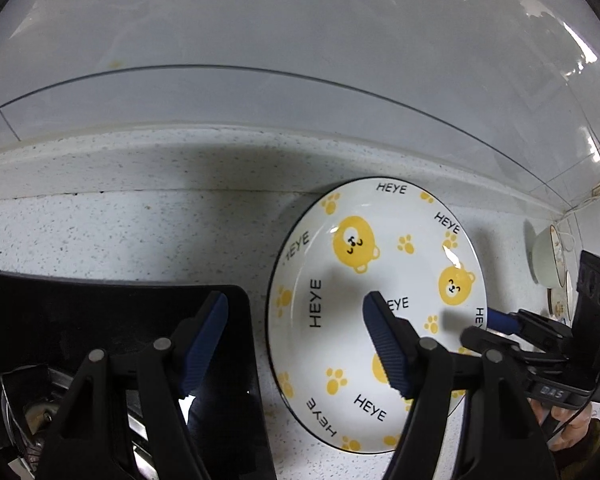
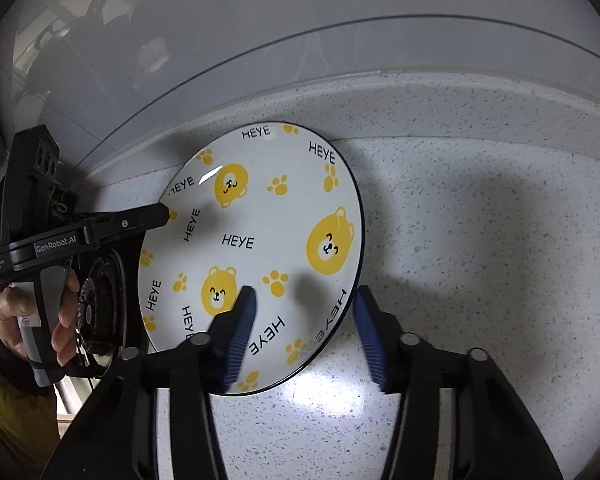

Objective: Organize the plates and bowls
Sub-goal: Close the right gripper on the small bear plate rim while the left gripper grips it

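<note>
Both grippers' fingers [image 2: 246, 308] straddle opposite rims of the bear-print plate [image 2: 260, 216], spread, not yet pinching; bowls [image 1: 546, 256] wait unsorted.

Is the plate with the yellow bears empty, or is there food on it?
Empty. The bear plate lies flat on the speckled counter, its printed inside bare in both views.

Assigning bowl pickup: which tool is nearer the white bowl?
Right. The right tool is at the bear plate's rim beside the white bowl; the left tool straddles the opposite rim.
</note>
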{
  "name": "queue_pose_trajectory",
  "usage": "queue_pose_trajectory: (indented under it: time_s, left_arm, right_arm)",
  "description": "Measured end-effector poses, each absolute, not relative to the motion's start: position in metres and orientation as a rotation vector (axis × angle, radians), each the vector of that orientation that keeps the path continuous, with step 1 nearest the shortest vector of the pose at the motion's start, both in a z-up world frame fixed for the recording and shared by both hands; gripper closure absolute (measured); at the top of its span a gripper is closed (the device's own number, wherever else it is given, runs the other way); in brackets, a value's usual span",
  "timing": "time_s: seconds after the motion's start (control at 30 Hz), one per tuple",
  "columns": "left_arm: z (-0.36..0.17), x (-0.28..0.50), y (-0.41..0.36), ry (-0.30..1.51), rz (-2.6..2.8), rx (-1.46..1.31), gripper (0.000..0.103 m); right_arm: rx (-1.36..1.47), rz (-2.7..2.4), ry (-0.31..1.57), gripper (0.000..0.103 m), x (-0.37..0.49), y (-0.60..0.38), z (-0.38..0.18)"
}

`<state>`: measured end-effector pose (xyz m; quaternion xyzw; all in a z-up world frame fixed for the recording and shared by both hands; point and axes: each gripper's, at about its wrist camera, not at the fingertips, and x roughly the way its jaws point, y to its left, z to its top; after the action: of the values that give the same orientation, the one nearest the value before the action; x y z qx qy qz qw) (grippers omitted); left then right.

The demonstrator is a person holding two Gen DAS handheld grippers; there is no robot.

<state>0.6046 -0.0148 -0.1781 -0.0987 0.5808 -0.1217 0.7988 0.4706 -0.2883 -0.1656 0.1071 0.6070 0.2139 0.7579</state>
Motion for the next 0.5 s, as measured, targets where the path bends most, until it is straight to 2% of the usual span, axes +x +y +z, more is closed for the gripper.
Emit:
queue_pose_trajectory:
  time_s: [0.13, 0.5]
  left_arm:
    - [-0.18, 0.605, -0.021, 1.246, -0.28, -0.211, 0.035]
    - [-0.192, 0.598, -0.047, 1.275, -0.339, -0.228, 0.048]
  right_arm:
    - [0.227, 0.455, 1.351, 0.085, 0.474, -0.291, -0.176]
    - [0.211, 0.458, 1.335, 0.086, 0.478, -0.295, -0.175]
